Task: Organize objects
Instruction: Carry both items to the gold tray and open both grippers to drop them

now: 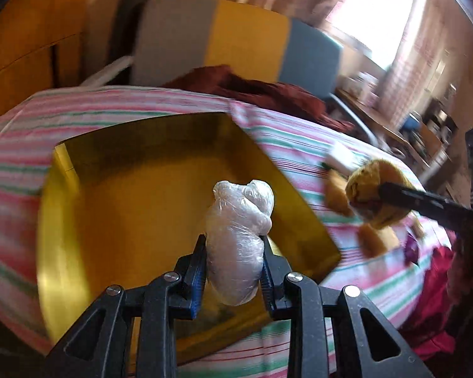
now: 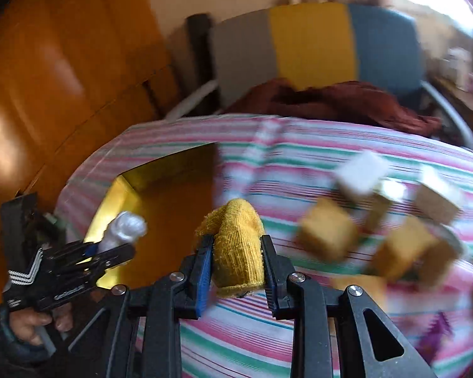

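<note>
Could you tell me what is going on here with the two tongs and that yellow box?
A person is tidying items off a striped cloth. The left tongs are shut on a white plastic-wrapped bundle, held over the open yellow box. The right tongs grip a rolled yellow cloth above the striped cloth, beside the box. Several tan and white blocks lie on the cloth, blurred.
</note>
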Demonstrator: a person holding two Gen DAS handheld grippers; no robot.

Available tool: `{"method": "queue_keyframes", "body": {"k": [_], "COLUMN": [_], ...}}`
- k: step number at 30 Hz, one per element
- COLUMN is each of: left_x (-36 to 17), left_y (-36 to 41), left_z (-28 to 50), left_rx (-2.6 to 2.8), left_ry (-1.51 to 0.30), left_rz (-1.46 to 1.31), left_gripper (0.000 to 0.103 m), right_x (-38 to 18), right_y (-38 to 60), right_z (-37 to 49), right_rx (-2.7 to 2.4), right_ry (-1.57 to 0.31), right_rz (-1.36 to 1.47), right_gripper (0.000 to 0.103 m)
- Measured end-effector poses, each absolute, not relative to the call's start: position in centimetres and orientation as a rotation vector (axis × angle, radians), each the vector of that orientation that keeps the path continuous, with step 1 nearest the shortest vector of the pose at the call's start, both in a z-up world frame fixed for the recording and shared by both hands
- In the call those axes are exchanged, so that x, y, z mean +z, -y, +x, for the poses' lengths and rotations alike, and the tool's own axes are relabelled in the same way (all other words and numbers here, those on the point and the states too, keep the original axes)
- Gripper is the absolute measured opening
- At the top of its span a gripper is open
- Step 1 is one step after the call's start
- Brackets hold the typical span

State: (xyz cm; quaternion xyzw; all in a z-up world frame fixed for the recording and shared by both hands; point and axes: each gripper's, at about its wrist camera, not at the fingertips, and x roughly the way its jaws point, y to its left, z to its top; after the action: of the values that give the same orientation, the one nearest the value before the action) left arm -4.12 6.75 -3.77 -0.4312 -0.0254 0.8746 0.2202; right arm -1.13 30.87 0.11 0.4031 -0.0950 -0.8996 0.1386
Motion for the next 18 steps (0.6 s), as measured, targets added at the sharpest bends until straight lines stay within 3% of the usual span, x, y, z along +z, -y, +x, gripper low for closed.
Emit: {"method": "queue_keyframes", "body": {"k": [5,7,8,9,13,18], "left_x": [-4.4,-4.5,-4.5,-4.3,-3.6,-2.8], "left_y": [-2.2,-0.4,0.3,0.9,2.9,3.8], "left_z": [-4.5,-4.7,-4.7,-4.6,-4.7,-4.2], "left_rx": [2.553,2.590,2.610,2.624,2.711,2.768], "left_ry": [0.097,0.138,0.161,0.178,0.235,0.277], "left_rz": [-1.242,-1.253,-1.257,-1.255,-1.234,-1.181], "left_gripper": [0.033,0.041,0.043,0.044,0.046,0.054], "right_x": [-1.6,-2.2,-2.6,-2.6,-2.7,-2.7], "right_y": [-24.1,-22.4,-21.6,-21.1,-19.4,-18.6], "right_z": [-3.7,-4.2,-4.4,-4.2,-3.1,-1.3], "right_rx": [-2.418,-2.336,-2.302,-2.291,-2.288,-2.401], "right_ry": [0.272,0.318,0.343,0.345,0.247,0.089], "right_rz": [1.204,1.220,1.235,1.235,1.238,1.241], "right_gripper": [0.034,0.053,0.075,0.082,0.083,0.093]}}
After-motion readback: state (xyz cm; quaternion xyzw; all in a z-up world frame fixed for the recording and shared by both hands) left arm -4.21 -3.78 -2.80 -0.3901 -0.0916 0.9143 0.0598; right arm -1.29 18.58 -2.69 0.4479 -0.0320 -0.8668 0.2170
